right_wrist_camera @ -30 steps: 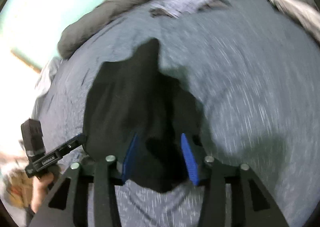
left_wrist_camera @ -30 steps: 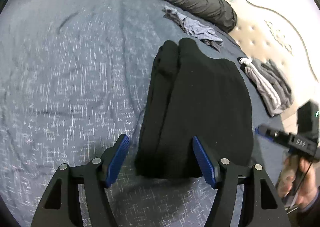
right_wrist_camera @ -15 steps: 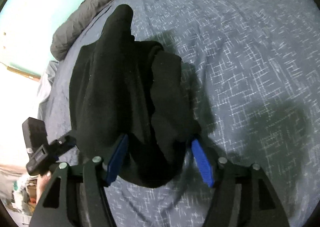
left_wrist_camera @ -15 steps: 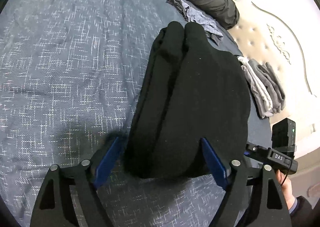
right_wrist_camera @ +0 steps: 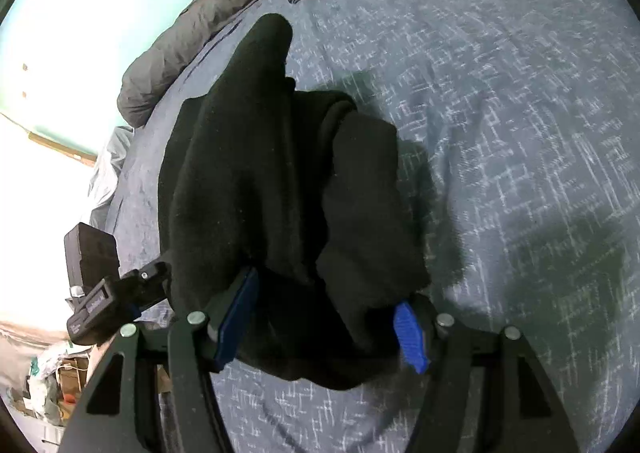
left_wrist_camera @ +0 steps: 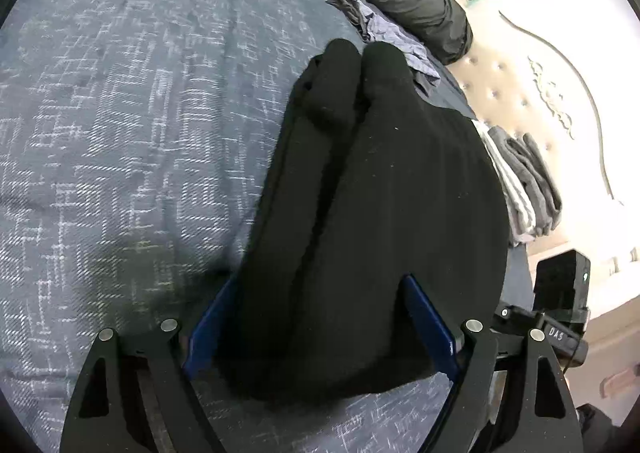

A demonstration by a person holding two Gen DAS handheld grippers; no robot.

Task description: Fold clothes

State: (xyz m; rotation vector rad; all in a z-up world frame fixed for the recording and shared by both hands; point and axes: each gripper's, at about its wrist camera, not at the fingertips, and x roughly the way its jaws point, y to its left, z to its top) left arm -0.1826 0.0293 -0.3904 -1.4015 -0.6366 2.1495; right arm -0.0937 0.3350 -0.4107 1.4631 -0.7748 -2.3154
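Working both wide-open grippers, left and right, around the near end of the black garment on the bed, we should close squarely, gathering every layer.

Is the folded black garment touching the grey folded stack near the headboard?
Cannot tell. In the left wrist view the black garment overlaps the near edge of the grey stack, hiding any gap or contact; the right wrist view doesn't show the stack.

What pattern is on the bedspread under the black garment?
The bedspread is blue-grey with a pale crosshatch weave pattern, clearest in the left wrist view.
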